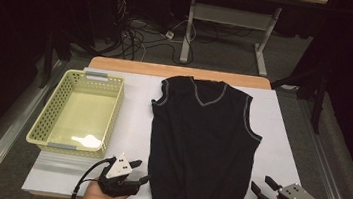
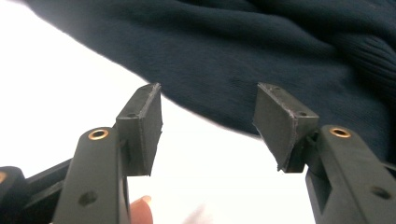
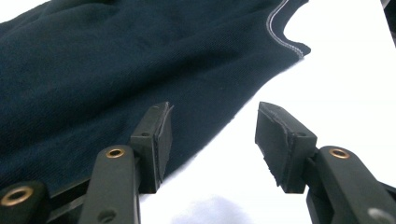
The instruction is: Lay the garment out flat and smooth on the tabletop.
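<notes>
A dark sleeveless vest (image 1: 202, 148) lies flat on the white counter (image 1: 134, 125), collar away from the person, hem at the near edge. In the high view, the left hand-held gripper (image 1: 144, 179) sits just beside the vest's lower left edge and the right hand-held gripper (image 1: 258, 186) beside its lower right edge; a yellow basket (image 1: 59, 97) stands at the left. The gripper views add detail: both have jaws apart with nothing between, the vest's side edge just ahead.

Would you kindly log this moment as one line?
vest: flat on table | left tongs: open beside hem | right tongs: open beside hem | basket: left of vest
</notes>
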The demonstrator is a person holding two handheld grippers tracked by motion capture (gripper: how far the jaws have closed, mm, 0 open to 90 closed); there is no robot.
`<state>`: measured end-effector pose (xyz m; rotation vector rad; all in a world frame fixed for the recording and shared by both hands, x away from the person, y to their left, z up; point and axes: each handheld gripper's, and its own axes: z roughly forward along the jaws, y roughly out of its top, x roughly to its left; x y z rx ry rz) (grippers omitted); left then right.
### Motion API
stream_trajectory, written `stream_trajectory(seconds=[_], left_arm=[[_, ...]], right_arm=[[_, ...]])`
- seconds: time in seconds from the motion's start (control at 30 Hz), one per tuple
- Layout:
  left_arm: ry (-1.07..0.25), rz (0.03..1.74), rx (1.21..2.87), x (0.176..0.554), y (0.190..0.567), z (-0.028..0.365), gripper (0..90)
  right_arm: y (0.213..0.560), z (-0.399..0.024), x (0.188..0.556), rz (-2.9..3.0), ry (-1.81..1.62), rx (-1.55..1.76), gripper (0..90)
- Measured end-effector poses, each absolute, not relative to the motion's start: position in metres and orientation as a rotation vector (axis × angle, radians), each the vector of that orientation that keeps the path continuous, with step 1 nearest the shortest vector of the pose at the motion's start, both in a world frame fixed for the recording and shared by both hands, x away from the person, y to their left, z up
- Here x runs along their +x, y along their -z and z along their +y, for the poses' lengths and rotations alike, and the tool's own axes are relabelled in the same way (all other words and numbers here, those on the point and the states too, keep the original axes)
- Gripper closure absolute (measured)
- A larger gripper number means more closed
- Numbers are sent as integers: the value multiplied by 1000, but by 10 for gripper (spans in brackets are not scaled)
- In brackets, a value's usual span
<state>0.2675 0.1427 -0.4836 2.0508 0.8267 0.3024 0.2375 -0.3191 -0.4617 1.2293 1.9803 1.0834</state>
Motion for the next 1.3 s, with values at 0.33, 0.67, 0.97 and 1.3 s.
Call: stream_trajectory(seconds=[0.33, 0.67, 0.97, 1.3], left_arm=[[-246, 824, 2011, 277, 477, 131, 415], [-183, 768, 2112, 272, 483, 125, 454], [-149, 686, 2204, 272, 486, 110, 461], [-163, 671, 2230, 271, 486, 107, 500]], right_arm=[[482, -320, 234, 2054, -1048, 1241, 469], [476, -318, 224, 2063, -1073, 1194, 470], [477, -307, 222, 2096, -1055, 1152, 476], [475, -295, 219, 2096, -1072, 1148, 470]])
